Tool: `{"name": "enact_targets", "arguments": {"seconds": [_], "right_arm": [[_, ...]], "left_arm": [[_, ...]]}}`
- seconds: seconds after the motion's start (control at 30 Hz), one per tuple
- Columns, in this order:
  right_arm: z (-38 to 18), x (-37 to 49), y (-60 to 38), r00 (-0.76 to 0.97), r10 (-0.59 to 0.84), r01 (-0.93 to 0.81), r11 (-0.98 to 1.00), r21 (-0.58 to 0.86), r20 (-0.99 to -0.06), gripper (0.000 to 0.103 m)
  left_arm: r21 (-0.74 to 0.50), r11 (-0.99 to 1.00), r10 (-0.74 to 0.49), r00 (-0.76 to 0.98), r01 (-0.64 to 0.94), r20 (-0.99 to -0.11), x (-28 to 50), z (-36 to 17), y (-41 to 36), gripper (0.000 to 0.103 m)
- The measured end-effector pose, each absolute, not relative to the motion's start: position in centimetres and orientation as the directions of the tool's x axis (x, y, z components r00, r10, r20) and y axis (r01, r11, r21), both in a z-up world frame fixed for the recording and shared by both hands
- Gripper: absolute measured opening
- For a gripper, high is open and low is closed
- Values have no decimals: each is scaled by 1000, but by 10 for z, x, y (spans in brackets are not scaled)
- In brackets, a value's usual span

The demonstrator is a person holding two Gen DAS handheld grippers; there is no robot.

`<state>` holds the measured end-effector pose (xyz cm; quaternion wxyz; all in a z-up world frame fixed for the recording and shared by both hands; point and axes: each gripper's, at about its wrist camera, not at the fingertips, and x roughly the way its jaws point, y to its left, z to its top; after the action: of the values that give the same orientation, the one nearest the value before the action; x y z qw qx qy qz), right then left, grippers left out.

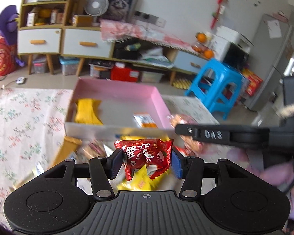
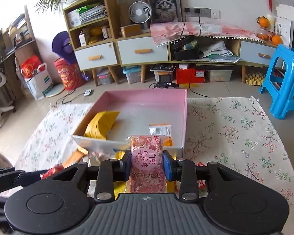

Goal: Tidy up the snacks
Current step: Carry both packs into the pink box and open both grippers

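Blurred foil and paper wrappers are seen as a loose heap of snacks [image 1: 84,152] on the near side of the pink box [image 1: 115,90], and most of them cannot be told apart; only a tan packet [image 1: 68,148] and a yellow triangular wrapper [image 1: 141,180] are made out. Much of the heap is hidden by the bodies of the two grippers. The near wall of the box is smeared in the left wrist view, and its print cannot be read.

Pink card forms the inner walls of the shallow rectangular box, with a pale floor, and it is set on a flowered cloth [image 2: 235,129] that covers the surface. Inside, a crinkled yellow packet [image 2: 101,125] lies at the left, and a silver and orange sachet [image 2: 159,129] lies near the front wall.

A crumpled red glossy wrapper [image 1: 147,158] with white characters is held between the jaws of the left gripper [image 1: 146,161], which stand at a moderate width, closed against its sides. A flat, clear-wrapped pink block [image 2: 147,162], speckled and bearing a round pink label, is clamped upright by the narrower jaws of the right gripper [image 2: 147,165], just short of the box's near wall.
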<state>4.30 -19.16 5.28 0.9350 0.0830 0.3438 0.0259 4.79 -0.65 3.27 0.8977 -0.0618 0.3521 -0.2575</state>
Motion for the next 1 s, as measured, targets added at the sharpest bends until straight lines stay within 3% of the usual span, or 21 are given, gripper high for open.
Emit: {"name": "enact_targets", "arguments": {"seconds": [0.23,0.57,1.0], "right_arm": [[49,65,-184,778,106,18,982,190,-619,21],[40,101,-205,791,113,121,935,334,-601,21],[16,146,-219,783,64,123,959,255,-619,21]], "left_arm": [[-282,903,-430,684,325,-589,87,27,-9,49],[-289,926,-373,719,244,-587,129,4,-19,49],[-143,931,-349,708,334,-614,166,-26,-51,50]]}}
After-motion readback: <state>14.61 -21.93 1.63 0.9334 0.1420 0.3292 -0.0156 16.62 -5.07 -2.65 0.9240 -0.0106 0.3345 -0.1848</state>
